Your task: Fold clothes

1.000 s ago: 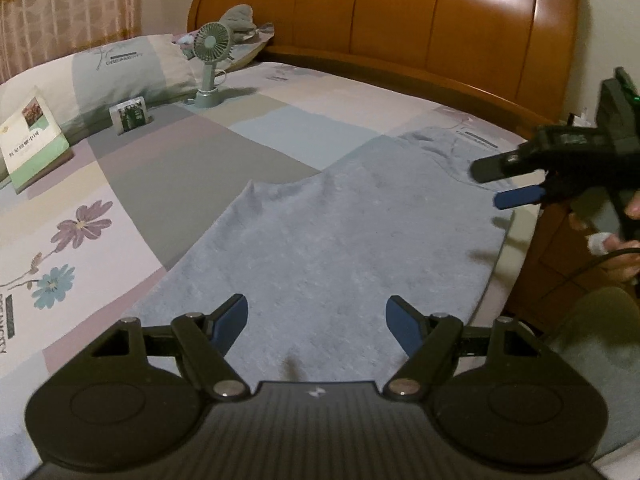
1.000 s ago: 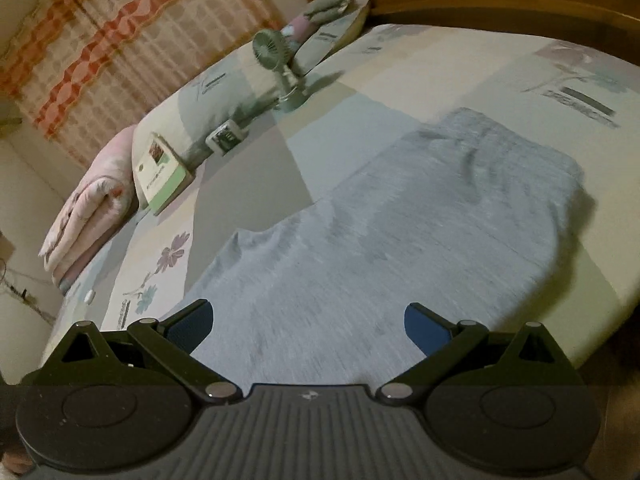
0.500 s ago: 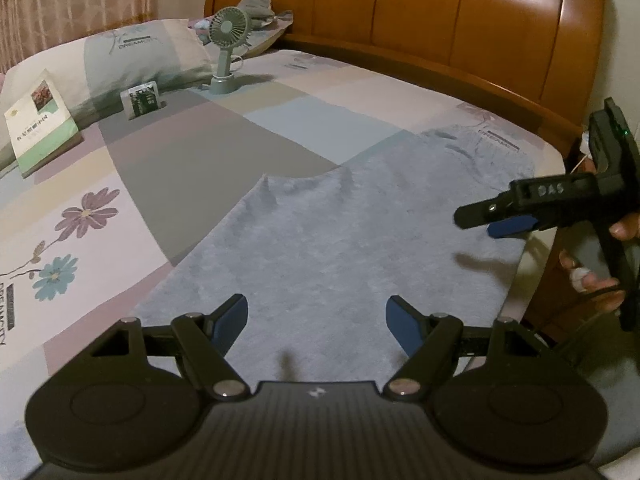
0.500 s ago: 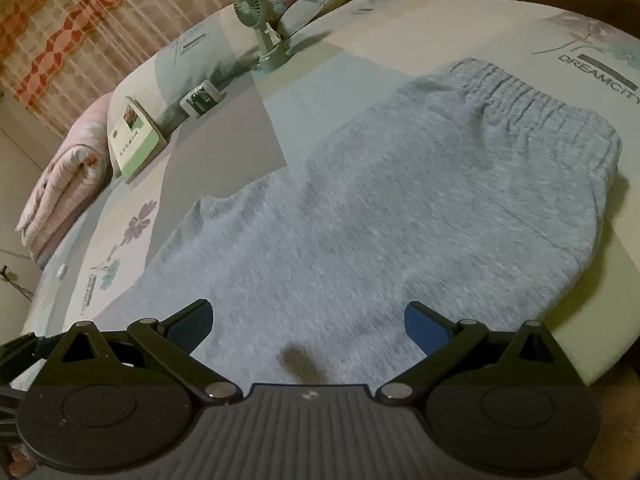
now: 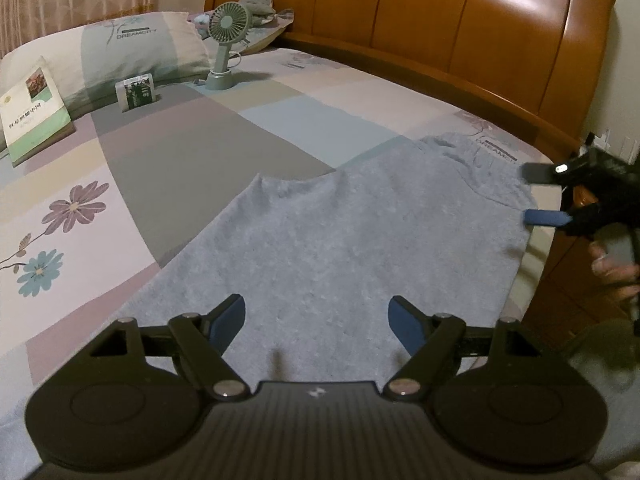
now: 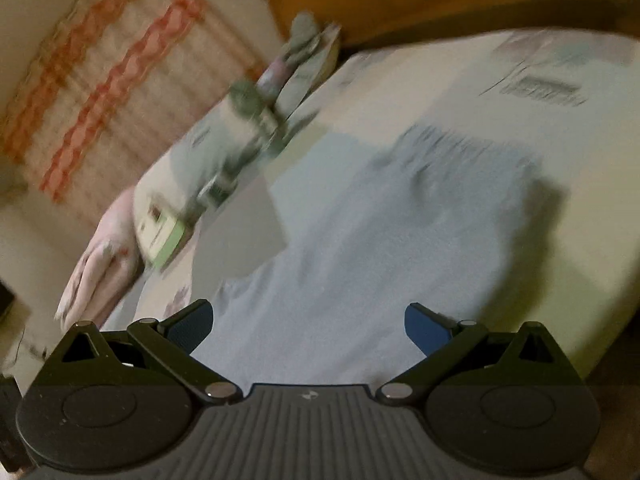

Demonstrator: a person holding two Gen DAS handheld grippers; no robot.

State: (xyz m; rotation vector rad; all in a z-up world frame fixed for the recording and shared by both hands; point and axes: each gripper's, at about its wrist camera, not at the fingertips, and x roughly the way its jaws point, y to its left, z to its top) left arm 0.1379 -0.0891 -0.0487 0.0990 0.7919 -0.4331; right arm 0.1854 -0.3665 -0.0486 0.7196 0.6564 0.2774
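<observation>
Grey pants lie flat across the bed, waistband at the edge nearest the headboard. The left gripper hovers over the lower part of the pants, jaws wide, holding nothing. The right gripper sits at the waistband corner by the bed's side edge, jaws spread and empty. A fan and book rest near the pillow.

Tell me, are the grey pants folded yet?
Not yet. The soft grey fabric pants lie spread flat on the patchwork flowered bedsheet, so laying out looks done. Now the right gripper is at the waistband edge, open, and the left gripper hovers open over the legs. Grabbing and every fold are left.
</observation>
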